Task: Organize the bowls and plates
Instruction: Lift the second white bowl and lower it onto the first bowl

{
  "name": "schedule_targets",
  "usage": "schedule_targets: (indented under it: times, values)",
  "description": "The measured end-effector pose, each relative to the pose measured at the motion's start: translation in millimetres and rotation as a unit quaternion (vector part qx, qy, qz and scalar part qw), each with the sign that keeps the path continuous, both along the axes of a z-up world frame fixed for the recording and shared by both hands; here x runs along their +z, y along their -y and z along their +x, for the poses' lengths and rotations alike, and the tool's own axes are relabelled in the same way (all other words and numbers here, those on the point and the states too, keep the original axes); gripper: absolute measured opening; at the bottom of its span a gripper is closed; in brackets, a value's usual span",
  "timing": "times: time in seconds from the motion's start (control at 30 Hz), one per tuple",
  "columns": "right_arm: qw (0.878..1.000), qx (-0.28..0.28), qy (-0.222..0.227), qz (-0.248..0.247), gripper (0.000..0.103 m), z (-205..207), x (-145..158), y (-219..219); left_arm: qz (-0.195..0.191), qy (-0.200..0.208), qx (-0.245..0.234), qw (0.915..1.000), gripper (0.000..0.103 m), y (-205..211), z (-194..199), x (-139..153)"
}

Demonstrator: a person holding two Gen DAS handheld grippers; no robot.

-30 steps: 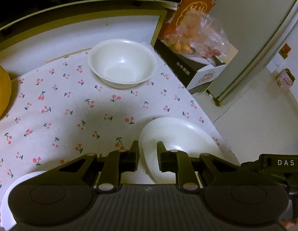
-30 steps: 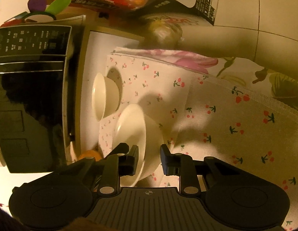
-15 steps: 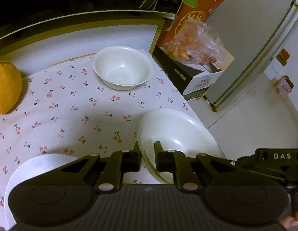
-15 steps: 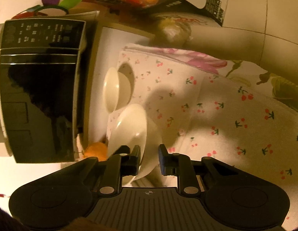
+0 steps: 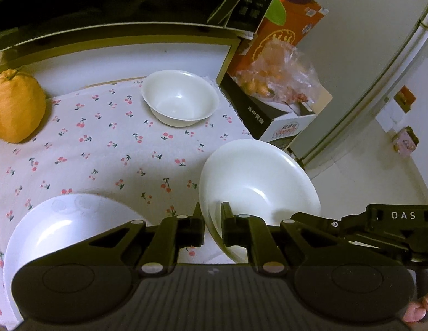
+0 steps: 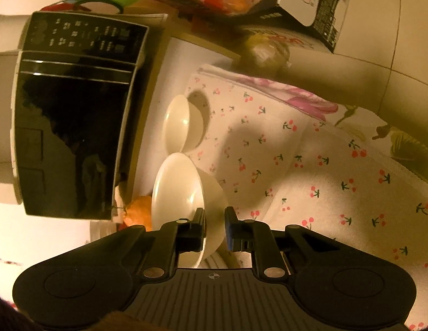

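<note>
Bowl [image 5: 258,184], at five o'clock on the cherry-print cloth [image 5: 103,149], is pinched by its rim between both grippers, left [image 5: 212,222] and right [image 6: 215,222], presumably for stacking; a smaller bowl [image 5: 179,100] sits at twelve o'clock.

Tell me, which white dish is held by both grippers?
The big bowl: its rim is pinched on two sides. The small bowl and plate rest untouched on the cloth.
</note>
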State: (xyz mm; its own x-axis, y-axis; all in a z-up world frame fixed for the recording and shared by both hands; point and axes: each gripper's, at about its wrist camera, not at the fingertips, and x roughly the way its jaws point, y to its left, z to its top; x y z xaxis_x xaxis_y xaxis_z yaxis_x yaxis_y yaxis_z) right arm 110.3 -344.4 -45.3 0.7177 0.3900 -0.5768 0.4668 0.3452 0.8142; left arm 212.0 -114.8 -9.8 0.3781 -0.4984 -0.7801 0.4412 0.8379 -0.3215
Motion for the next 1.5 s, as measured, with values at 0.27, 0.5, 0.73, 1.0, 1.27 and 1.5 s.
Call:
schedule_targets:
  times: [0.27, 0.5, 0.73, 1.0, 1.27, 1.5]
  values:
    - [0.999, 0.039, 0.007, -0.013, 0.015, -11.5, 16.6, -8.2, -0.015, 0.006, 0.035, 0.9993, 0.011, -16.5, -31.8, 10.8]
    - [0.996, 0.081, 0.011, -0.030, 0.016, -22.8, 26.5, -15.3, -0.027, 0.006, 0.060, 0.9978, 0.013, -29.9, -65.5, 12.5]
    - [0.992, 0.113, 0.018, -0.054, 0.016, -38.3, 37.2, -22.1, -0.049, 0.002, 0.083, 0.9953, 0.013, -39.9, -92.0, 13.1]
    - [0.983, 0.152, 0.012, -0.101, 0.016, -51.1, 42.7, -32.8, -0.059, -0.004, 0.102, 0.9930, 0.013, -44.0, -111.9, 6.6]
    - [0.979, 0.170, -0.007, -0.110, 0.016, -60.1, 32.8, -32.0, -0.045, -0.008, 0.093, 0.9946, 0.013, -38.0, -124.2, -3.3]
    - [0.972, 0.189, -0.024, -0.135, 0.016, -61.8, 27.4, -36.3, -0.024, -0.016, 0.083, 0.9961, 0.018, -32.5, -129.3, -15.1]
